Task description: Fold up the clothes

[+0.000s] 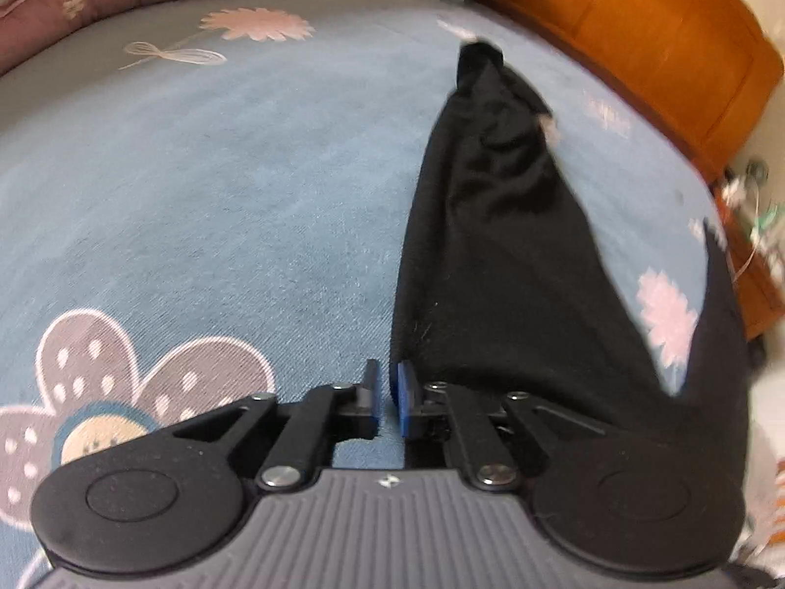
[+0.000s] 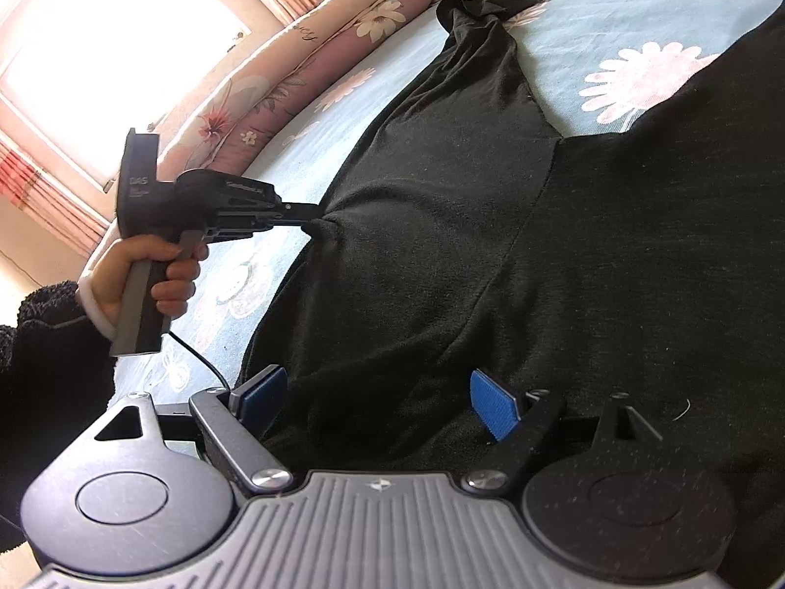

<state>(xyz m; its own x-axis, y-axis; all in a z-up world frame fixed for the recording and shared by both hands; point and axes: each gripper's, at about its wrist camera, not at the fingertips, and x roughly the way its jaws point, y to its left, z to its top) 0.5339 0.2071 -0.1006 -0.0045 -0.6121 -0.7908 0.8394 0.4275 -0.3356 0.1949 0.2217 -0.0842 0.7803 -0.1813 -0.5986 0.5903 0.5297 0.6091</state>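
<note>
A black long-sleeved garment (image 1: 490, 245) lies spread on the blue flowered bedsheet (image 1: 221, 196), one sleeve (image 1: 481, 64) reaching away. My left gripper (image 1: 387, 383) stands at its left edge. The jaws are narrow, with a slit of sheet showing between the blue pads and the cloth beside the right pad. In the right wrist view, the left gripper (image 2: 309, 218) is held by a hand (image 2: 147, 270), and its tips meet a pucker in the garment (image 2: 539, 245). My right gripper (image 2: 378, 397) hovers wide open over the garment's near part, gripping nothing.
A pink flowered quilt roll (image 2: 294, 64) runs along the bed's far side under a bright window (image 2: 98, 24). An orange wooden headboard (image 1: 638, 24) borders the bed. A cable (image 2: 206, 363) trails from the left gripper's handle over the sheet.
</note>
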